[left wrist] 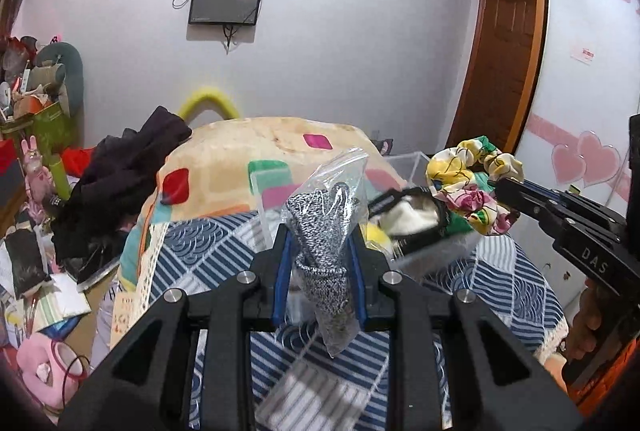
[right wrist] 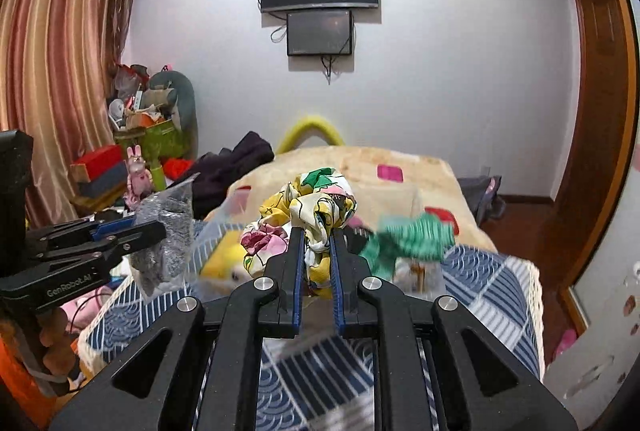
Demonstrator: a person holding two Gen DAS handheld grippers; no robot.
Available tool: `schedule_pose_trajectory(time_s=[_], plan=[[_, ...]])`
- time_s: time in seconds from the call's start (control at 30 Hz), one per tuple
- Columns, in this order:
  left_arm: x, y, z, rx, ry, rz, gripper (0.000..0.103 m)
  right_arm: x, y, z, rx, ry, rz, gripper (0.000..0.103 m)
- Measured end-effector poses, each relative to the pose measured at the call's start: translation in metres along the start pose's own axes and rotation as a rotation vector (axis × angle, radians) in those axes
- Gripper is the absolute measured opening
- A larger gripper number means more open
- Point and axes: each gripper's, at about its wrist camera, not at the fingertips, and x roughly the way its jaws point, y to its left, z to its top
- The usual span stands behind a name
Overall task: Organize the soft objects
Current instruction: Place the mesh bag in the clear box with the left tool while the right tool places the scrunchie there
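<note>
- The left gripper (left wrist: 319, 251), black with blue pads, has its jaws closed onto a clear plastic zip bag holding a rolled black-and-white speckled knit cloth (left wrist: 326, 231); the bag stands upright between the jaws, its top rising above them and its lower end hanging below.
- The right gripper (right wrist: 316, 251) has its jaws pinched nearly together on a yellow, pink and green floral satin scrunchie (right wrist: 308, 215); the fabric bunches above and to the left of the jaws.
- Beyond the left jaws and to their right sits a clear plastic box (left wrist: 416, 167) with a white fluffy item (left wrist: 408, 217) and something yellow inside.
- Just right of the right jaws, a blurred green-and-white striped cloth (right wrist: 416, 235) shows.
- Under both jaws spreads a blue-and-white patterned bedspread (left wrist: 208, 247); farther ahead lies a beige blanket with coloured squares (left wrist: 256, 147).
- Left of the left jaws, a dark garment (left wrist: 128, 167) is heaped.
</note>
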Motion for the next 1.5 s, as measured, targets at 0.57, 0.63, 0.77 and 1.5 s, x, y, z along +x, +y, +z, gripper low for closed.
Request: schedule_pose_trajectory(time_s=[0.57,0.63,0.77,1.5], plan=[[0.073,0.014,0.041,-0.025,0.047,0.004,0.026,0.060,0.012,0.011,-0.016,0.045,-0.017,0.011],[0.083,0.012,0.042,-0.011,0.063,0.006,0.026,0.069,0.014,0.009,-0.022,0.067,-0.020,0.011],[0.099,0.003,0.040,0.028,0.085,0.024,0.028,0.085,0.017,0.000,-0.040,0.123,-0.025,0.011],[0.063,-0.007,0.042,0.026,0.029,0.030,0.065,0.045,0.010,0.012,-0.059,0.092,-0.025,0.026]])
